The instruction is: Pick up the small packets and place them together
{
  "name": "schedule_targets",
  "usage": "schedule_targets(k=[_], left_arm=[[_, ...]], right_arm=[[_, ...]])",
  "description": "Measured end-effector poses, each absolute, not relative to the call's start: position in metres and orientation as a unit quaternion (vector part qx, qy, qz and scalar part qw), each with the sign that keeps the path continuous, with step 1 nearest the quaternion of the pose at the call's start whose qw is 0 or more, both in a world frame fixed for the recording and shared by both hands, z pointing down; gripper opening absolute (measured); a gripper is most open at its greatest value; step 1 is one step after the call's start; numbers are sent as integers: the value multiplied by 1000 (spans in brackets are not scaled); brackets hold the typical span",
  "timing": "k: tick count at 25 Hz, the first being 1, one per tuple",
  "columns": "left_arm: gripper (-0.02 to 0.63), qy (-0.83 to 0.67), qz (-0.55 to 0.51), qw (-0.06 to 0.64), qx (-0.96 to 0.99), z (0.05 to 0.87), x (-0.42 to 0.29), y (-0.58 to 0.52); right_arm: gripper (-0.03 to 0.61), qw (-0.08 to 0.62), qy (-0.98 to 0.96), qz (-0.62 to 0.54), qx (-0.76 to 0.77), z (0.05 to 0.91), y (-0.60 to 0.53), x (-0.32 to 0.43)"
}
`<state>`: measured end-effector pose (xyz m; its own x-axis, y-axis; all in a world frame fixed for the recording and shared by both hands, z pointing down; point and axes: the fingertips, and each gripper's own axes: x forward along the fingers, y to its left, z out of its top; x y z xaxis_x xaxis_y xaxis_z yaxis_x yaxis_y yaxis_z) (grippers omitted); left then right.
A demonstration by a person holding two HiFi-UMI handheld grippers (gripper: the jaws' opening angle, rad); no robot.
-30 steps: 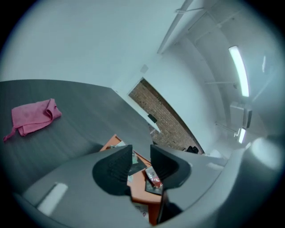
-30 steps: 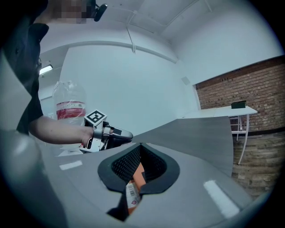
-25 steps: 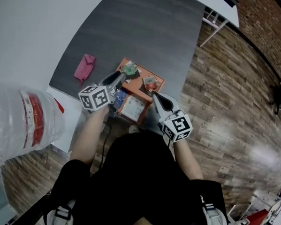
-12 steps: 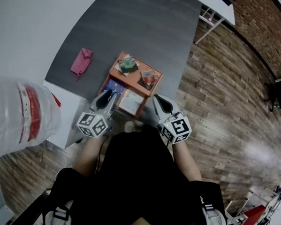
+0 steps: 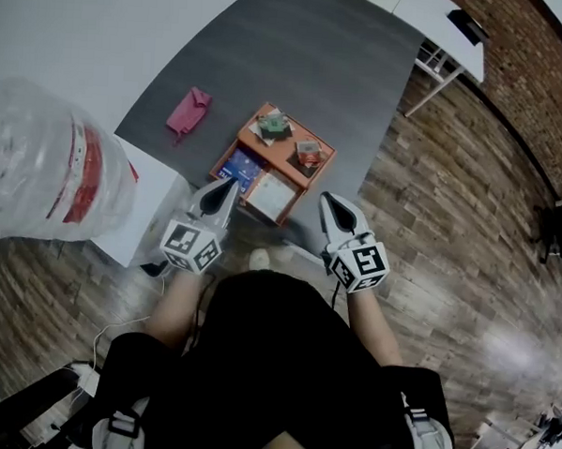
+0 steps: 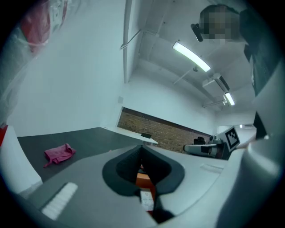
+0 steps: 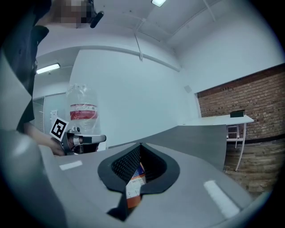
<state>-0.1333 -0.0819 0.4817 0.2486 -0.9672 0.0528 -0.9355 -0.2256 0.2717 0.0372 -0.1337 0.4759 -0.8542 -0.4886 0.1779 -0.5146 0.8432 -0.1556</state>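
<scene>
In far compartments of orange divided tray (image 5: 266, 150) lie small green packet (image 5: 274, 125), small red packet (image 5: 308, 153), seemingly gathered already; left gripper (image 5: 230, 182), jaws just closed on nothing, and right gripper (image 5: 326, 200), jaws together, empty, wait beside its near edge.

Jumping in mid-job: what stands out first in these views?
An orange tray of small packets sits on the dark grey table, a pink cloth to its left. A big clear water bottle looms at the head view's left edge. The left tool, jaws just closed on nothing, and the right tool, shut, hover before the tray's near edge.
</scene>
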Motion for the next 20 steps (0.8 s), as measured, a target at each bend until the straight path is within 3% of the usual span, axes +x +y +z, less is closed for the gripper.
schedule_targets(k=[12,20], left_arm=[[-2,-627,-58,63,775,449,-68,-10],[-2,-646,-54,37,761,428,-31,60]], right_arm=[[2,27,-947,107,302,462,-69,156],[2,-1,-950,107,295,448,-27,187]])
